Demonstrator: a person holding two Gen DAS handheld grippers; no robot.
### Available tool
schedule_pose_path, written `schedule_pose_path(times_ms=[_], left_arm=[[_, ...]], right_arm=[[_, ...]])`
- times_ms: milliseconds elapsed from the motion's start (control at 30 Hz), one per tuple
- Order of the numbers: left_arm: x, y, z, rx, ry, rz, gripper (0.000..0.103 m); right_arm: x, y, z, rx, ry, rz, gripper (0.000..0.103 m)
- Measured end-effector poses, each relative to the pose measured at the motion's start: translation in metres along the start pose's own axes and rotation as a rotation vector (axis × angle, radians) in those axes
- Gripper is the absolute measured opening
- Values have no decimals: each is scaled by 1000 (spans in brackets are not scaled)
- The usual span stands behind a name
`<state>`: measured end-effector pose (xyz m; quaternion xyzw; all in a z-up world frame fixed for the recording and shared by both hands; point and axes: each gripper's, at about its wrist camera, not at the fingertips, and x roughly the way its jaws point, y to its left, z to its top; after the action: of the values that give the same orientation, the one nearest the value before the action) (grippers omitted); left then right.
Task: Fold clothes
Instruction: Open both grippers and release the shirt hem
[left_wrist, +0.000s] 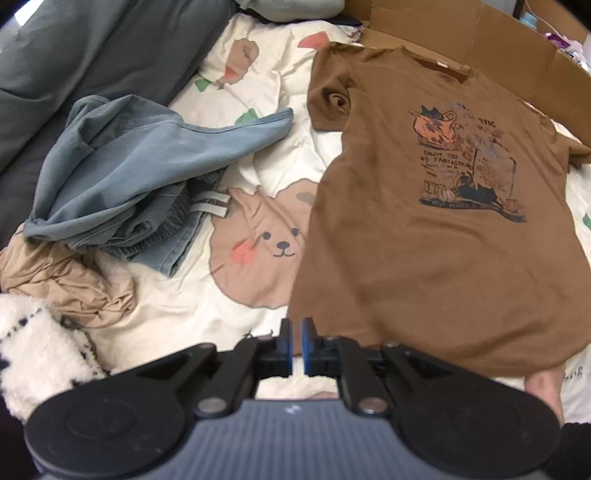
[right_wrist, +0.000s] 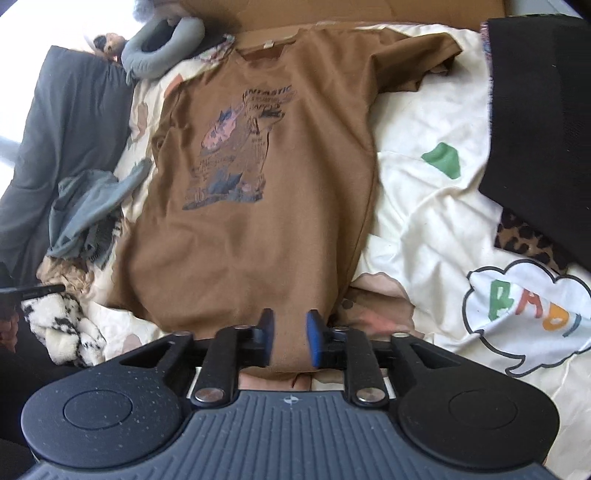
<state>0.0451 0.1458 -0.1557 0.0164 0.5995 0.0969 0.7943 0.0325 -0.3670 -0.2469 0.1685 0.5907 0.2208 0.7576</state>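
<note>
Blue jeans (left_wrist: 122, 177) crowd the brown T-shirt (left_wrist: 424, 240); left gripper (left_wrist: 296, 345) nearly closed, right gripper (right_wrist: 290, 338) parted, both empty.

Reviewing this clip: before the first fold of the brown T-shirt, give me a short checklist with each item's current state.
1. T-shirt spread flat, print up: ok.
2. Both sleeves laid out: not ok; the sleeve towards the jeans is bunched.
3. Left gripper free of cloth: ok; jaws nearly shut, nothing between them, just off the hem.
4. Right gripper free of cloth: ok; jaws parted over the hem, not pinching it.
5. Room beside the T-shirt: ok; the jeans lie apart from it on the bedspread.
6. Hem edge flat: cannot tell; the grippers hide it.
</note>
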Motion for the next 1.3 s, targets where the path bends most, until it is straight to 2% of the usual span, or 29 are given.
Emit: schedule_pose_path(times_ms=[100, 133, 200, 233, 300, 400, 767, 900, 1300], left_arm=[[-14, 3, 2, -5, -13, 23, 8], [-18, 4, 4, -13, -17, 22, 11], [-24, 5, 8, -11, -22, 21, 18], [-25, 5, 11, -3, -24, 26, 19], [-24, 4, 18, 1, -28, 33, 19], [-17, 3, 31, 3, -25, 23, 26], [32, -24, 95, 75, -18, -15, 27], [49, -38, 116, 106, -19, -23, 28], [92, -71, 172, 132, -46, -51, 31]], right_arm=[[-8, -7, -1, 25, -40, 19, 29], [-11, -9, -1, 33, -56, 26, 30], [-15, -12, 0, 44, -92, 38, 41], [-17, -14, 1, 50, -109, 44, 42], [-18, -18, 3, 67, -134, 47, 42], [-15, -24, 5, 94, -162, 46, 43], [5, -41, 33, 158, -243, -10, 44], [15, -48, 43, 180, -278, -39, 49], [46, -58, 61, 188, -338, -113, 49]])
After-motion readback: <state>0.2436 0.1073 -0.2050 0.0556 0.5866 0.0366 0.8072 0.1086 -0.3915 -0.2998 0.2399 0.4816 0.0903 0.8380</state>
